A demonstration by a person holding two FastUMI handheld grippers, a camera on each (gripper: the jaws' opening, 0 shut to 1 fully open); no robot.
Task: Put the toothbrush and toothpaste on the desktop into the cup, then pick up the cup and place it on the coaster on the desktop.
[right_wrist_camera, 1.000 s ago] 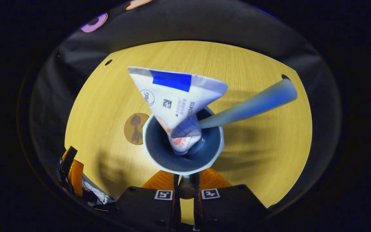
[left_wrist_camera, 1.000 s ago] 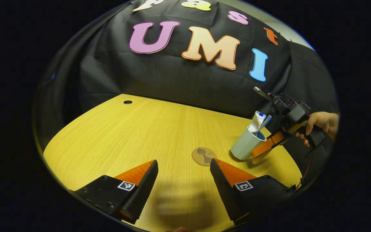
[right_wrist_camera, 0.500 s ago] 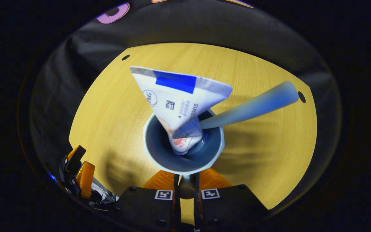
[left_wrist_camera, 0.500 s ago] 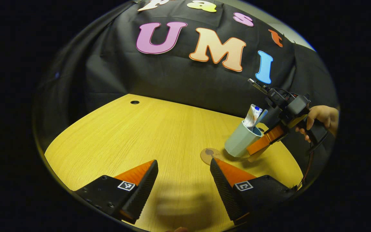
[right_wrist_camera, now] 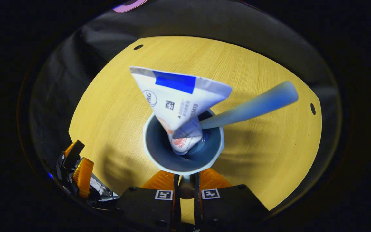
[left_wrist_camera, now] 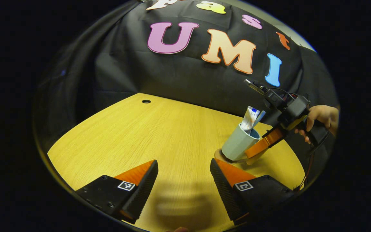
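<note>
Gripping the cup (left_wrist_camera: 237, 143) by its near wall, the right gripper (left_wrist_camera: 262, 146) is holding it tilted over the coaster (left_wrist_camera: 218, 155) on the desk (left_wrist_camera: 147, 138). Toothpaste (right_wrist_camera: 175, 100) and toothbrush (right_wrist_camera: 250, 104) are standing inside the cup. The left gripper (left_wrist_camera: 184, 180) is hovering nearby above the desk, jaws spread wide and holding nothing.

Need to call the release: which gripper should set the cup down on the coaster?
Right. The right gripper is shut on the cup, tilted over the coaster; the left gripper hangs open, apart from it.
</note>
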